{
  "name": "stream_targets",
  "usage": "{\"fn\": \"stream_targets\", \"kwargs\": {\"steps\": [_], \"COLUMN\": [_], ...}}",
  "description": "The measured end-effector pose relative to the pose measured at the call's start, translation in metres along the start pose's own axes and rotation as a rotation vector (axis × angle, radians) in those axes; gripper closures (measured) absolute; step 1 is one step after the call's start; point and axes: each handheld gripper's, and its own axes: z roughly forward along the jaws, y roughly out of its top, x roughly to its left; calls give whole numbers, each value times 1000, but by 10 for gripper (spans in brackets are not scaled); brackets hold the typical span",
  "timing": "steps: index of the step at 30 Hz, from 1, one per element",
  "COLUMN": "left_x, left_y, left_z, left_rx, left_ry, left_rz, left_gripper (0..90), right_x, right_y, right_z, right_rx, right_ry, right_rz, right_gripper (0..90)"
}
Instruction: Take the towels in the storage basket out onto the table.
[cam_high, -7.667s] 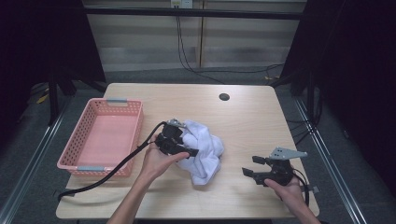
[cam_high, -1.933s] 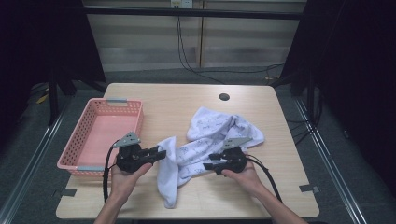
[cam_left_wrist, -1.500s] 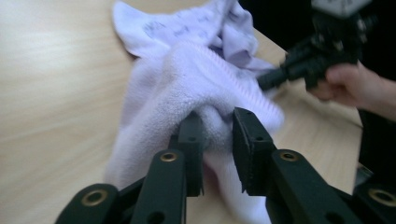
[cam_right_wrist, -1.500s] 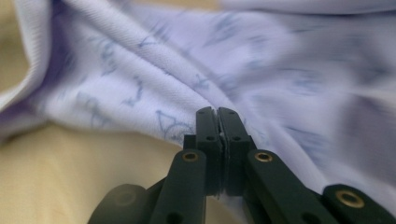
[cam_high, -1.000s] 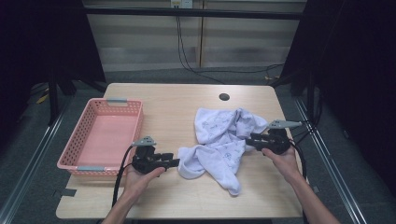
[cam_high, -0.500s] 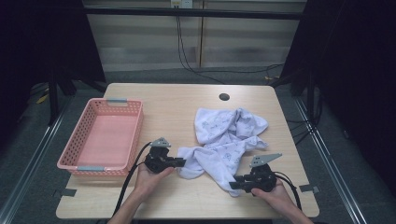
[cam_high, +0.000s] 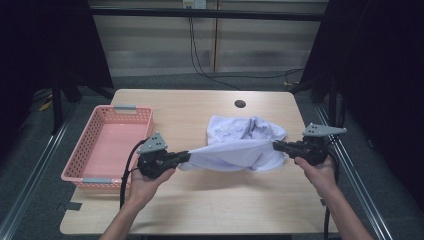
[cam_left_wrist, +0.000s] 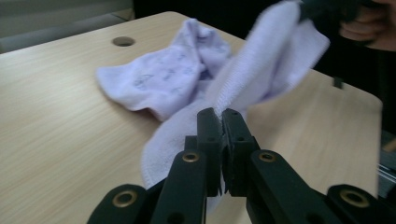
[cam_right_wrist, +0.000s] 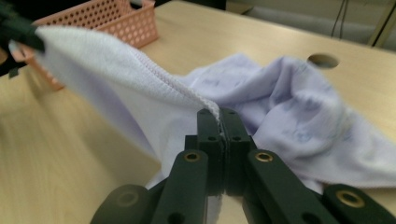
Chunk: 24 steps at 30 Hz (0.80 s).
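A pale lilac towel (cam_high: 235, 145) hangs stretched between my two grippers above the wooden table (cam_high: 210, 200). My left gripper (cam_high: 187, 156) is shut on one end of its hemmed edge, and in the left gripper view the jaws (cam_left_wrist: 221, 114) pinch that hem. At the other end my right gripper (cam_high: 276, 146) is shut on the same edge, its jaws having just closed on it; the right gripper view has the hem in its tips (cam_right_wrist: 219, 114). The rest of the towel (cam_right_wrist: 289, 102) sags in folds onto the table behind the taut edge.
A pink plastic basket (cam_high: 127, 107) stands empty at the table's left side, close to my left hand. A round cable hole (cam_high: 240, 104) sits near the far edge. Bare tabletop lies in front of the towel. Dark floor surrounds the table.
Both grippers have risen with the towel's edge, which is now pulled taut between them. The right hand swung from the front of the table out to the right side.
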Motion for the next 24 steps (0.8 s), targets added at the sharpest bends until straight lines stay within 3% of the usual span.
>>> {"fn": "stream_targets", "kwargs": {"steps": [2,4,6,8,11,12,14,18,20,24], "left_x": [-9,-13,-13,-6,11,18,25,27,29,35], "left_y": [-14,-30,-40,-45,-42,-41,-42,-46,-47,-52], "left_z": [10,18,21,20,20,23,31,46,52,59], "left_rx": [66,113,114,92,73,74,83,98,122,134], "left_ry": [-41,-102,-108,-120,-89,-54,-51,-66,-26,-32], "left_rz": [-5,-13,-39,-83,-142,-156,-176,-191,-190,-224], "left_gripper": [862,816,699,658,632,632,608,513,478,473], "right_x": [-4,-6,-7,-9,-11,-11,-11,-7,-4,1], "right_y": [-3,-15,-33,-46,-63,-66,-69,-71,-76,-91], "right_z": [2,9,16,21,26,27,27,15,9,-1], "right_rx": [-7,32,85,114,142,154,165,144,139,144], "right_ry": [13,16,22,25,19,9,-3,-13,-18,-35], "right_rz": [18,25,41,56,74,79,79,97,95,115], "right_gripper": [889,887,881,857,780,737,661,588,554,497]}}
